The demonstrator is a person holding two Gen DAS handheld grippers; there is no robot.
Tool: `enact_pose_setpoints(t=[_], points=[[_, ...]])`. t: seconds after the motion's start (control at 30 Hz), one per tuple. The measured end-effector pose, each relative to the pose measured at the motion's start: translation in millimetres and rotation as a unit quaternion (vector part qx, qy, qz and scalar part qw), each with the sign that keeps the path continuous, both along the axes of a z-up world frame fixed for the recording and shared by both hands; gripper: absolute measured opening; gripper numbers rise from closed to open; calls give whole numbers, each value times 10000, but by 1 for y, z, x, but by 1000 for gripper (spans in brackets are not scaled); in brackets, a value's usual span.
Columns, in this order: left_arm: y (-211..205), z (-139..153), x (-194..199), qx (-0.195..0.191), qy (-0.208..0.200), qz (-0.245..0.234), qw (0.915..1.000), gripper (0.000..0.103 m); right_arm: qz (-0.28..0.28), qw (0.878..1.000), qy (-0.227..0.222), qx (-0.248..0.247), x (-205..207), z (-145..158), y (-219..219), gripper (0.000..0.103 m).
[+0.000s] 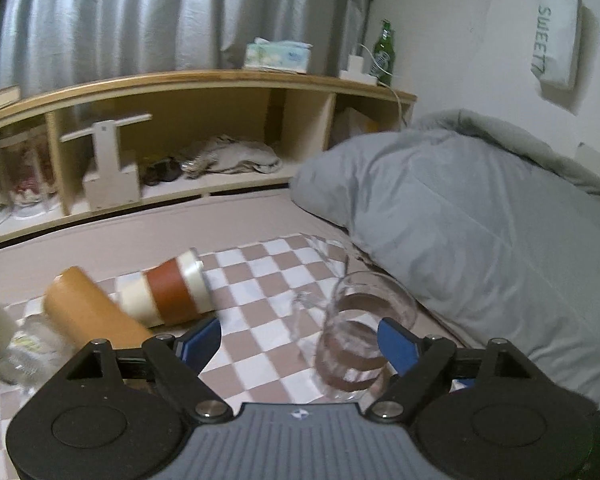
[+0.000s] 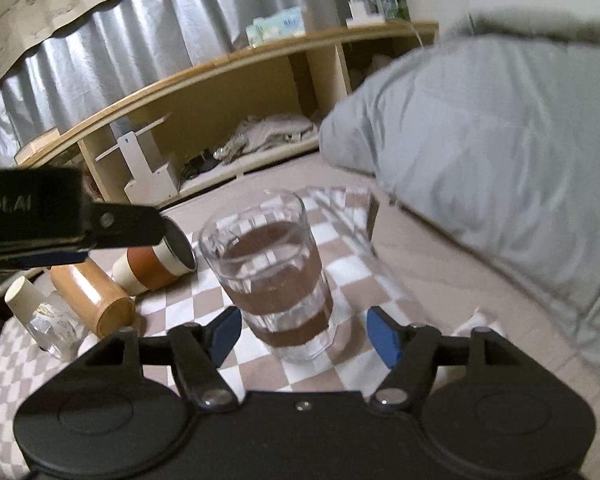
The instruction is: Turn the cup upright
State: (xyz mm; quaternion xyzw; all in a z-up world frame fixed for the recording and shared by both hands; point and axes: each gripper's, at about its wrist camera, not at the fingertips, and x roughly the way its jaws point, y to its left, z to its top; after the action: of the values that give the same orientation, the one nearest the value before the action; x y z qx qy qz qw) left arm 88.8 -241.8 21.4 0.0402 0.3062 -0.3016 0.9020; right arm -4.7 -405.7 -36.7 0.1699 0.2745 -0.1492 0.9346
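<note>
A clear glass cup [image 2: 276, 276] stands upright on the checkered cloth [image 2: 340, 268], between the spread blue fingers of my right gripper [image 2: 304, 336], which is open and not touching it. In the left wrist view the same glass [image 1: 360, 336] is near the right finger [image 1: 396, 344] of my open left gripper [image 1: 300, 344]. A white and brown tumbler [image 1: 172, 292] and an orange cylinder [image 1: 88, 312] lie on their sides to the left. The left gripper's body [image 2: 60, 216] shows at the left of the right wrist view.
A grey pillow [image 1: 480, 240] lies to the right. A wooden shelf [image 1: 180, 84] runs along the back. A white paper cup [image 2: 20, 300] and a small clear glass [image 2: 56, 328] are at the far left.
</note>
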Motion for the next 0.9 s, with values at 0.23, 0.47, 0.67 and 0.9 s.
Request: enact_pose_setpoints(t=[0.23,0.47,0.67,0.9], points=[[53,1,-19,9,-314,356,9989,95,49,9994,-222,-273,-23,22,17,78],[103,6,-43,57,-742,685,9949,103,189,9969,-393,-656,-49,40,37,87],[134,3,-65,100,-1021,833,9912,103,240,9945,-509,-885,-66,49,53,99],[153,-16,-84,149,-1162,884,9892,103,169,9931,-504,-1045,-84,42,69,101]])
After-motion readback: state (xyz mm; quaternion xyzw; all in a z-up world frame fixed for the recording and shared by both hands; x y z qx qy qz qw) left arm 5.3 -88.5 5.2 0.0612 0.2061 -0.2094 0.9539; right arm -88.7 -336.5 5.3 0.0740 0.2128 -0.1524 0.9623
